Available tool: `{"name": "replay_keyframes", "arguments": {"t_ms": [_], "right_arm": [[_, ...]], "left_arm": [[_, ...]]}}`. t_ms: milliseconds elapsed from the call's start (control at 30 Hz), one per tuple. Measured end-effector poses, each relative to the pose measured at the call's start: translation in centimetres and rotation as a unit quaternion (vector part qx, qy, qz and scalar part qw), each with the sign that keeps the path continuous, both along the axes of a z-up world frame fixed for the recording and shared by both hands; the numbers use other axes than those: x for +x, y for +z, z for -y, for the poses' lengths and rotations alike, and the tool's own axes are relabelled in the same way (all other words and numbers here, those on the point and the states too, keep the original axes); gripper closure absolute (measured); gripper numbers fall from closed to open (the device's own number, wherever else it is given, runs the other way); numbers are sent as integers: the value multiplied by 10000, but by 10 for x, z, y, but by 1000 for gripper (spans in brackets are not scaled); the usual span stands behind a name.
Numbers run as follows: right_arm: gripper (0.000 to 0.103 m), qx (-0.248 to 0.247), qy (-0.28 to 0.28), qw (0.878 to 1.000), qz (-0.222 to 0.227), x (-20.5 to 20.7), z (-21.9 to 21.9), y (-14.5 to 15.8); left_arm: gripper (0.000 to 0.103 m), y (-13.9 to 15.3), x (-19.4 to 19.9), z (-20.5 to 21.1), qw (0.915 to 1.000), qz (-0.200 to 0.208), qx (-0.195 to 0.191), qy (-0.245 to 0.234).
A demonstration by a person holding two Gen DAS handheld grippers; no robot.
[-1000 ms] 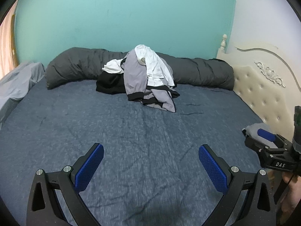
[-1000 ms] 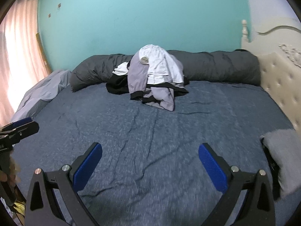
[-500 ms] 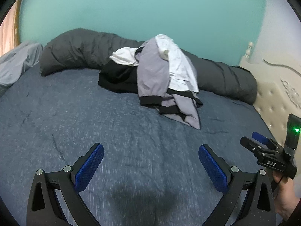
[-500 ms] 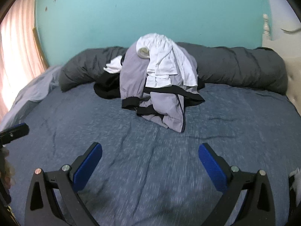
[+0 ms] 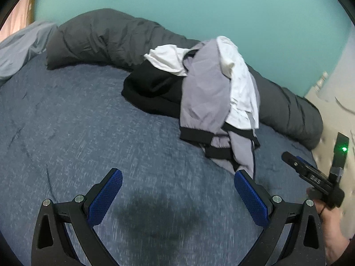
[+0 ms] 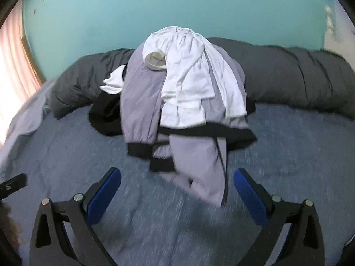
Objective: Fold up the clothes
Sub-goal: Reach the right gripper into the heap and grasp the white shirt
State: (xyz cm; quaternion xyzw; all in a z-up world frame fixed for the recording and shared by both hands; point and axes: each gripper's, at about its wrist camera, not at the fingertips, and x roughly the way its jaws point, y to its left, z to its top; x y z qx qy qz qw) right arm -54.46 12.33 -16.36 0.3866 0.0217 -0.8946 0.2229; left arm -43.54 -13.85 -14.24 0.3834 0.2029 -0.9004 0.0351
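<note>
Here, from the left wrist, the left gripper [image 5: 178, 190] hovers spread wide and empty over bare blue bedspread [image 5: 66, 133] short of the clothes pile [image 5: 206, 93], while from the right wrist the right gripper [image 6: 177, 191], equally agape, brackets the pile's lilac hem [image 6: 206, 177].

Soft indoor light, motion-blurred fisheye

A clothes pile [image 6: 184, 102] lies mid-frame on the bed [image 6: 288, 155], leaning on the rolled duvet [image 6: 288, 75] along the wall [image 6: 177, 6] behind; a sheet [image 5: 20, 48] sits upper left.
</note>
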Motion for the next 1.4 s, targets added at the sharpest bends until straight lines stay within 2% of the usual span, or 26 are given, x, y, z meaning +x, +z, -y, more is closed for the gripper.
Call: {"name": "replay_keyframes", "arguments": {"t_ms": [67, 133, 400, 533, 667, 733, 767, 800, 833, 967, 1000, 1100, 1233, 1400], "right_arm": [[14, 80, -2, 10000, 18, -21, 10, -2], [16, 139, 50, 9999, 7, -45, 23, -4], [18, 101, 13, 9999, 72, -116, 58, -17], [18, 86, -339, 9993, 111, -149, 66, -26], [18, 324, -536, 9980, -127, -170, 78, -33], [24, 351, -547, 9979, -48, -179, 82, -41], [36, 392, -534, 9978, 8, -183, 84, -46], [47, 441, -507, 9977, 20, -184, 86, -50], [49, 481, -468, 9977, -2, -185, 88, -52], [85, 612, -347, 9975, -113, -186, 92, -54], [89, 632, -330, 9973, -151, -185, 92, -51], [92, 461, -260, 9982, -278, -175, 81, -45], [94, 377, -54, 9963, -775, -146, 67, -28], [94, -17, 268, 9964, -805, -111, 41, -13]], "left_arm": [[0, -3, -10, 10, 10000, 49, 33, 57], [0, -7, -21, 22, 9998, 102, 48, 136], [0, -17, -55, 56, 9989, 153, 3, 443], [0, -26, -61, 69, 9984, 151, 128, 529], [0, -39, -59, 79, 9980, 191, 217, 556], [0, -47, -55, 85, 9975, 207, 285, 614], [0, -50, -53, 86, 9974, 226, 296, 613], [0, -53, -51, 88, 9973, 246, 308, 612], [0, -57, -49, 89, 9973, 270, 308, 603], [0, -68, -43, 90, 9975, 356, 255, 558], [0, -71, -41, 91, 9974, 384, 273, 552], [0, -74, -36, 92, 9973, 405, 237, 574], [0, -75, -26, 88, 9970, 439, 203, 608], [0, -67, -6, 71, 9979, 355, 139, 523]]}}
